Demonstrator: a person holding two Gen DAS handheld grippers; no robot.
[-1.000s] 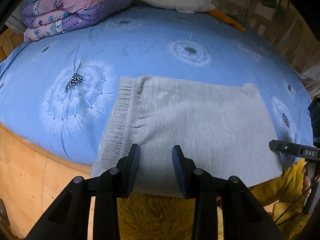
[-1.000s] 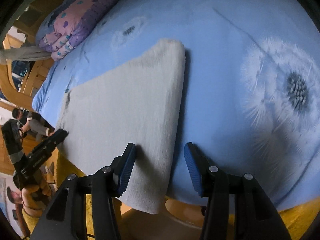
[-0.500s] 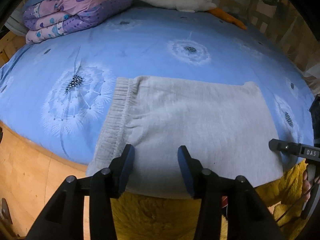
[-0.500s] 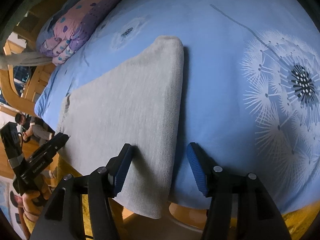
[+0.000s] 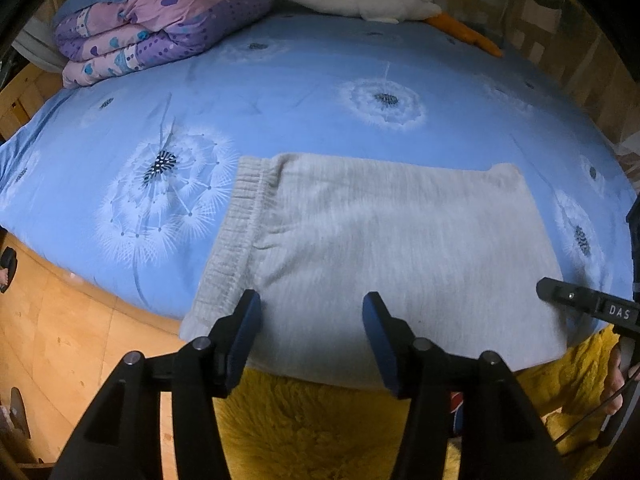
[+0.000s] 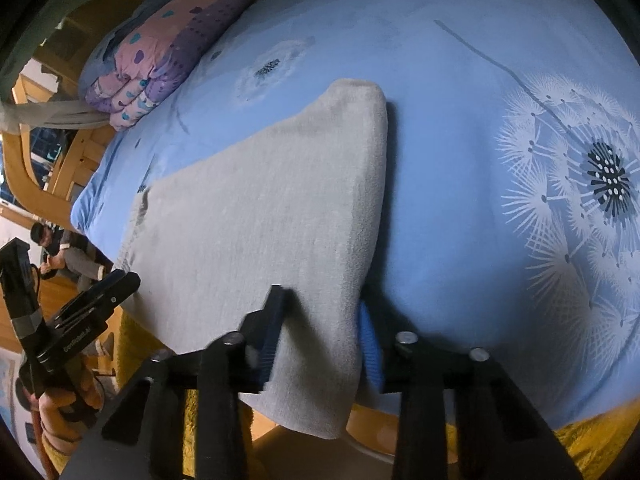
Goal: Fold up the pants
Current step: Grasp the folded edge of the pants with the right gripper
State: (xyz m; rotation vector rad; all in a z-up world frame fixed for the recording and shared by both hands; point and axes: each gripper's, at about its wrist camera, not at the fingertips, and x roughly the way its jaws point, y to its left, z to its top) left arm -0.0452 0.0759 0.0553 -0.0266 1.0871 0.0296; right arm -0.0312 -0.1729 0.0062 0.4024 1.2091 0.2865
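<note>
Grey pants [image 5: 384, 256] are lying folded flat at the near edge of the bed [image 5: 320, 92], waistband to the left. The right tool [image 6: 320, 340], wide open a second ago, is now closing around the folded right edge, seemingly starting the next fold. The left tool [image 5: 312, 328] is opening wider above the near hem, holding nothing.
</note>
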